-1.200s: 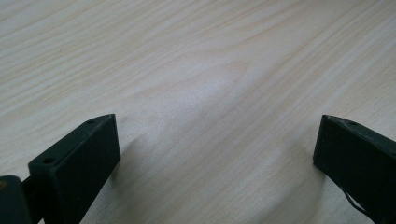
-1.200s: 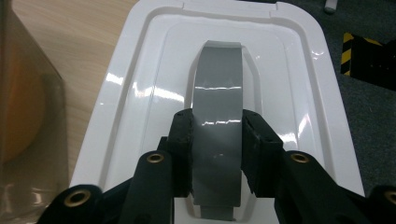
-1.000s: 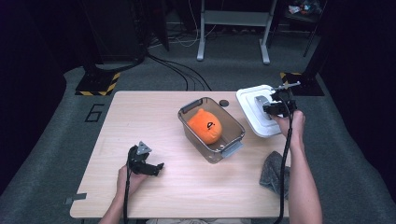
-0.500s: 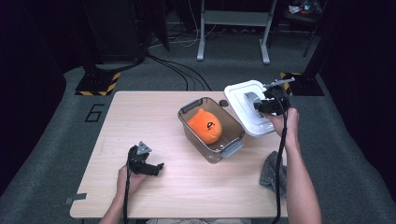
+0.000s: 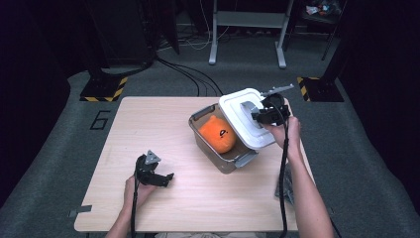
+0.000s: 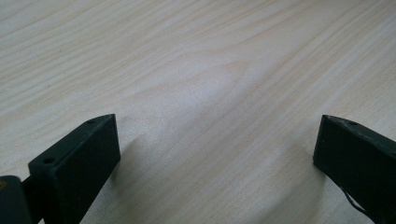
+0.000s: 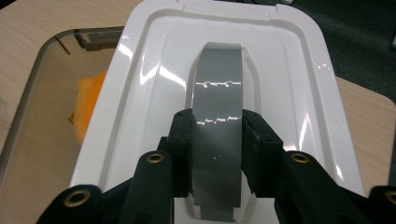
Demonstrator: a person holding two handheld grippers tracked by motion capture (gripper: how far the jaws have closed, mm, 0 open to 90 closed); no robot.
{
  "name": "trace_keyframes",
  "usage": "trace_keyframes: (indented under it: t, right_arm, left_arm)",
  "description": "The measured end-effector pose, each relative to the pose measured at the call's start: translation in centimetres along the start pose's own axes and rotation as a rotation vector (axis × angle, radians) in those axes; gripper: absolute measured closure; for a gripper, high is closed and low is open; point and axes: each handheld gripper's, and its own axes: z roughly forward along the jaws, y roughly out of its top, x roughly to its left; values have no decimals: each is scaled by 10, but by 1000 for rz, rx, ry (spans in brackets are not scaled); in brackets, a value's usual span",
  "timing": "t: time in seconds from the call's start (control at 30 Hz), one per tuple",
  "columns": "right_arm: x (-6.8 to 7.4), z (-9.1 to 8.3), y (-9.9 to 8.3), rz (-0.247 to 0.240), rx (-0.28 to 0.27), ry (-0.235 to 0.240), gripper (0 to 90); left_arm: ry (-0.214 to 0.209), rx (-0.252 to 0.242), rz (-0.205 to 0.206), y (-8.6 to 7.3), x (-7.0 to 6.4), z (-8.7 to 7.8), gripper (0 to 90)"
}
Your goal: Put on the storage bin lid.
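A clear plastic box stands on the wooden table with an orange plush toy inside. My right gripper holds the white lid by its grey handle, tilted over the box's right side. In the right gripper view the jaws are clamped on the grey handle of the lid, with the box rim and the toy below at the left. My left gripper rests low at the table's front left, and its view shows the jaws spread wide over bare wood.
A dark grey cloth lies at the table's front right edge under the right forearm. Cables and stand legs cross the floor behind the table.
My right gripper has carried the white lid leftward from the table's back right, so it now hangs tilted over the box. The left gripper has stayed put.
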Motion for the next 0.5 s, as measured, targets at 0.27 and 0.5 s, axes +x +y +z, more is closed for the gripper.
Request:
trace_keyframes:
  t: [0.27, 0.5]
  right_arm:
    - [21, 9, 1, -5, 8, 45, 667]
    - [36, 20, -1, -38, 13, 77, 667]
  left_arm:
    - [0, 0, 0, 0, 0, 0, 2]
    - [0, 0, 1, 0, 0, 0, 2]
